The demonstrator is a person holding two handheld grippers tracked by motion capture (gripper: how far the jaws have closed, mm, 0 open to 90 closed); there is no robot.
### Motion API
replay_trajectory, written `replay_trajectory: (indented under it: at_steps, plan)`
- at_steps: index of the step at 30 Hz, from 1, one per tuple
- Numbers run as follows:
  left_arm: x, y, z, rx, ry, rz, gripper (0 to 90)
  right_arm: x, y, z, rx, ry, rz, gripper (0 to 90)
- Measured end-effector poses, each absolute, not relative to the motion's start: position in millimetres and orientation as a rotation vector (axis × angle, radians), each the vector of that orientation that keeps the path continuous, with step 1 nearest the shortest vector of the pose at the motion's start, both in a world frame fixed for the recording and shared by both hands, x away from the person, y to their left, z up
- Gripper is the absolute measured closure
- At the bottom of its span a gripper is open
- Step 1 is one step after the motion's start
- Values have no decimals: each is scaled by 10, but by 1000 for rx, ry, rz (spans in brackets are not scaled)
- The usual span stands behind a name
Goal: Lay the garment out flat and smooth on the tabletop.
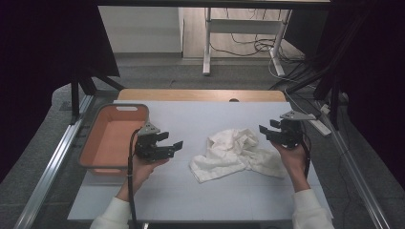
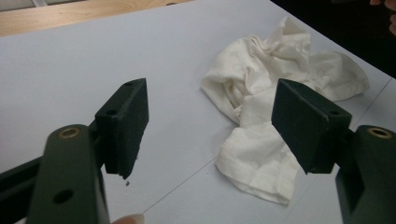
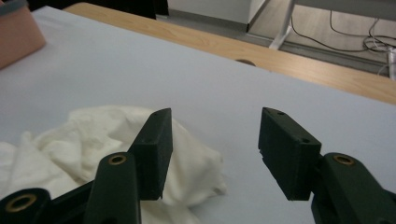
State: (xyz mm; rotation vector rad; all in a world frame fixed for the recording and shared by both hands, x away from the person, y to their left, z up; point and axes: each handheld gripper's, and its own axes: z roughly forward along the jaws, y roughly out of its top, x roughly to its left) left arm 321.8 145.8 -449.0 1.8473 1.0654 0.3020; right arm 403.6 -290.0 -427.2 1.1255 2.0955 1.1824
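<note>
Tabletop cloth [image 1: 237,153] between raised hand-held grippers

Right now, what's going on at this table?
A person holds a hand-held gripper in each hand over a pale table mat. A crumpled white cloth lies between them, untouched. The left hand-held gripper hangs open to the cloth's left, beside an orange basin with nothing visible inside. The right hand-held gripper is open too, just above the cloth's right edge. Neither has grasped anything yet.
</note>
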Motion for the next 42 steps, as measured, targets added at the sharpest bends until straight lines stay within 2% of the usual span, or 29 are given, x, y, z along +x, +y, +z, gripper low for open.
replay_trajectory:
  at_steps: [5, 23, 42]
  plan:
    - [3216, 1447, -4490, 1852, 1062, 303, 284, 3996, -2798, -4241, 1069, 2154, 1224, 438]
    - [3212, 1432, -4503, 1860, 1061, 304, 283, 3896, -2074, -4547, 836, 2500, 1167, 422]
    - [3201, 1440, -4487, 1855, 1060, 309, 282, 3287, -1319, -4950, 552, 2789, 1065, 414]
